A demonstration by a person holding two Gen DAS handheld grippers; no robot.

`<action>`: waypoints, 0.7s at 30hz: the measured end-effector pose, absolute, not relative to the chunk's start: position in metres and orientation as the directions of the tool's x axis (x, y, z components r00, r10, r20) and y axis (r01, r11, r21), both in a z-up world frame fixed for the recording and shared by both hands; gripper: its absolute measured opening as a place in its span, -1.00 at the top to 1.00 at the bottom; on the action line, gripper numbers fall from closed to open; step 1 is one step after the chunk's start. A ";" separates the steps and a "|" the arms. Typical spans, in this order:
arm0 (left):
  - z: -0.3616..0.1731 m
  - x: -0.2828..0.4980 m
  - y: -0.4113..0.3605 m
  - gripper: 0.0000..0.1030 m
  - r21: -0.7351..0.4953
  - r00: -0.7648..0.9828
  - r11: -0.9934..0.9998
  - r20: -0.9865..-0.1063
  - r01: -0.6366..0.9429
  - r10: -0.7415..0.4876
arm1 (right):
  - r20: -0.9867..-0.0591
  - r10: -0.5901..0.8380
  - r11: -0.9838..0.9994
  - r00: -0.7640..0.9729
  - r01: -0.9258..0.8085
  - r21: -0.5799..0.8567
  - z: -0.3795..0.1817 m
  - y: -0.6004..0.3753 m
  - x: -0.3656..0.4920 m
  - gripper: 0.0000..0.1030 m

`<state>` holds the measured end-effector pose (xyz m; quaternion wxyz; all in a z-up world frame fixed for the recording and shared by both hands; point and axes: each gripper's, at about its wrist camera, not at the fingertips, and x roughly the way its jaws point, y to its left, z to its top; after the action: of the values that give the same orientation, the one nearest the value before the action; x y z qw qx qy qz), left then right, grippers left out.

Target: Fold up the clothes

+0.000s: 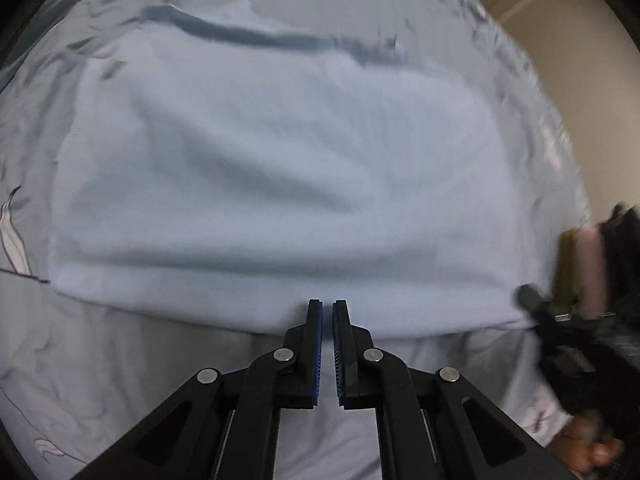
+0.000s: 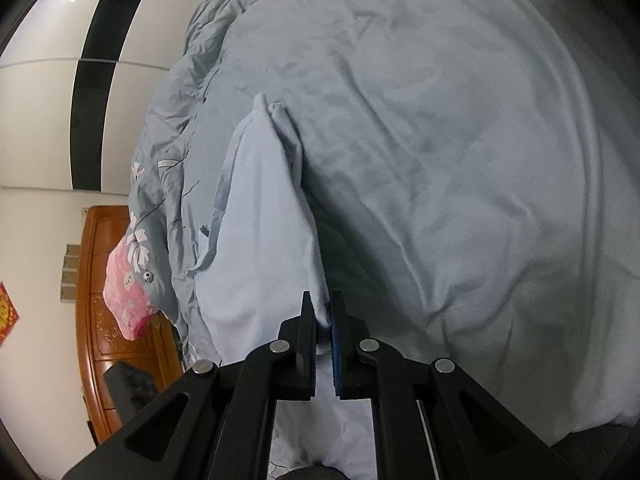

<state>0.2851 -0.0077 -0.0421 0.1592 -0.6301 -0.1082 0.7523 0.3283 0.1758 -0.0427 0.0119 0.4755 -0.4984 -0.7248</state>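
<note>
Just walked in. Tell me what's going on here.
A person with a gripper in each hand is folding a pale blue garment on a bed covered by a grey-blue floral duvet. The right gripper is pinching an edge of the garment. The left gripper sits at the garment's near edge, nearly closed; no cloth shows between its fingers.

A home bedroom: rumpled floral duvet (image 2: pixel 440 160), wooden headboard (image 2: pixel 100 300), pink pillow (image 2: pixel 124 300).
</note>
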 end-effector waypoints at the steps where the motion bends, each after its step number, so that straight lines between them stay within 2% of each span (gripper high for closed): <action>1: -0.042 0.286 -0.010 0.87 -0.376 -0.152 -0.922 -0.910 -0.097 0.387 | -0.680 -0.490 -0.506 -0.545 -0.457 0.731 -0.041 0.175 0.328 0.89; 5: -0.041 0.288 -0.019 0.87 -0.423 -0.141 -0.903 -0.892 -0.070 0.429 | -0.710 -0.470 -0.547 -0.525 -0.458 0.701 -0.032 0.169 0.322 0.89; 8: -0.006 0.294 -0.067 0.87 -0.487 -0.254 -0.872 -0.839 -0.047 0.482 | -0.742 -0.439 -0.596 -0.507 -0.454 0.663 -0.021 0.162 0.313 0.89; 13: 0.020 0.301 -0.153 0.87 -0.514 -0.407 -0.856 -0.795 0.055 0.450 | -0.786 -0.383 -0.683 -0.485 -0.425 0.595 0.005 0.133 0.282 0.89; 16: 0.014 0.308 -0.186 0.86 -0.533 -0.440 -0.838 -0.785 0.118 0.437 | -0.782 -0.378 -0.744 -0.495 -0.340 0.575 0.028 0.100 0.258 0.89; 21: 0.004 0.321 -0.242 0.85 -0.563 -0.493 -0.797 -0.768 0.218 0.408 | -0.763 -0.418 -0.851 -0.493 -0.082 0.519 0.064 0.012 0.229 0.89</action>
<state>0.3206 -0.2424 0.0038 0.0589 -0.5001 -0.3131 0.8052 0.2289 0.0124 0.0645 0.1016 0.4929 -0.2533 -0.8261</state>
